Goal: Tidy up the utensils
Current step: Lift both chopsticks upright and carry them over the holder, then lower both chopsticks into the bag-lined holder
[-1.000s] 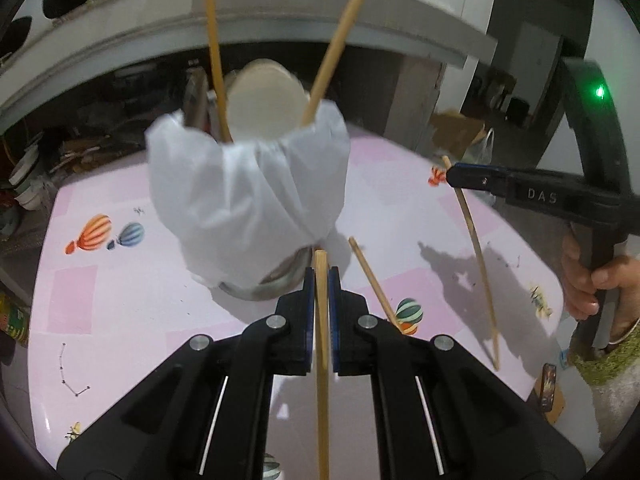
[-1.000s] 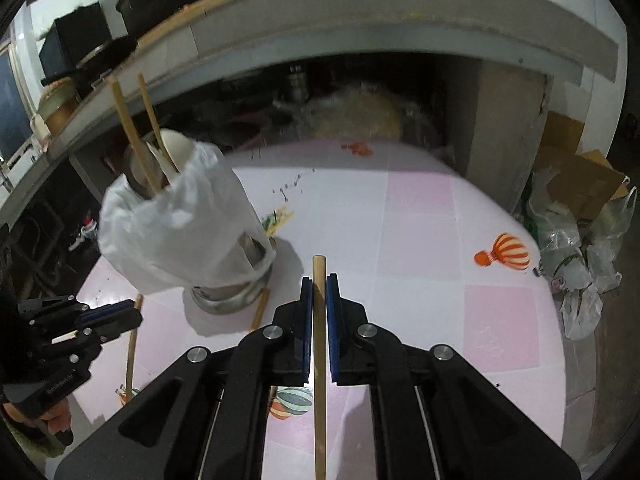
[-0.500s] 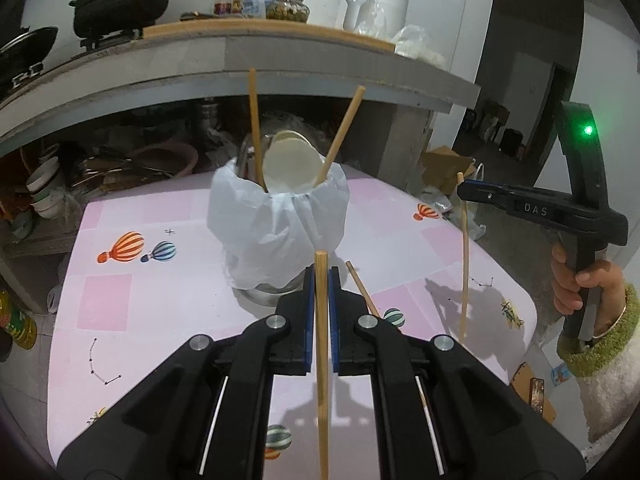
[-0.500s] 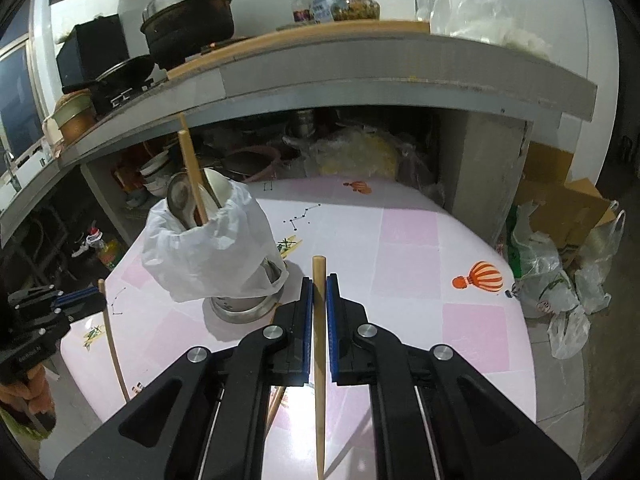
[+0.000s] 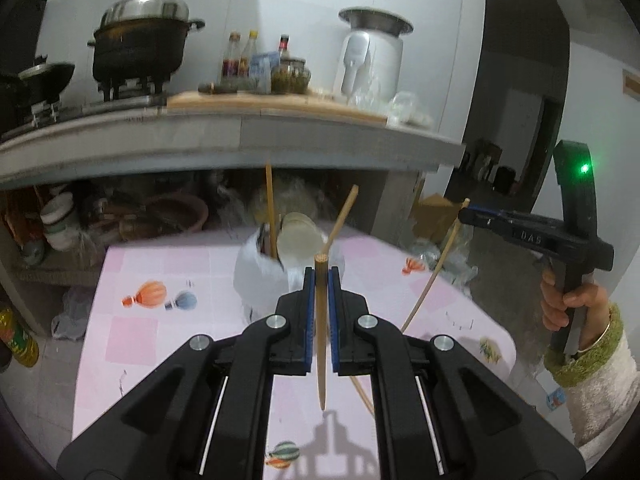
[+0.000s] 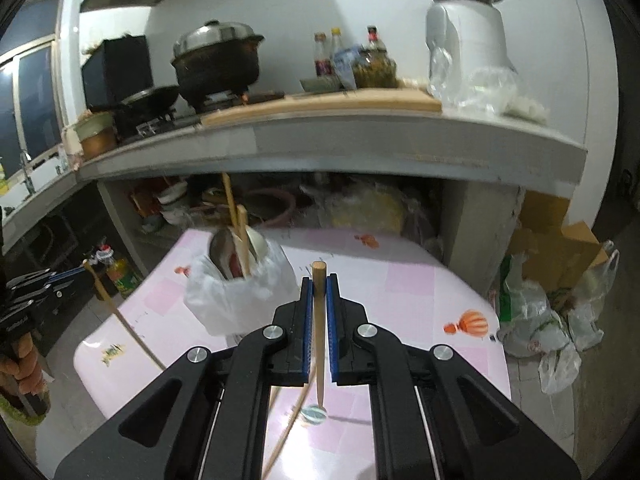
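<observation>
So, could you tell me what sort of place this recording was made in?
Most likely a lived-in home kitchen: a lidded black pot stands on a gas burner on the concrete counter, sauce bottles stand beside it, and bowls are stacked underneath.

place: home kitchen — lidded pot (image 5: 140,36) on gas stove | sauce bottles (image 5: 248,60) | concrete counter (image 5: 240,136)

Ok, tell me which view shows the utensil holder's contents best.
The right wrist view: the utensil holder shows its open top with a spoon and chopsticks inside. In the left wrist view the holder is partly hidden behind the left gripper.
</observation>
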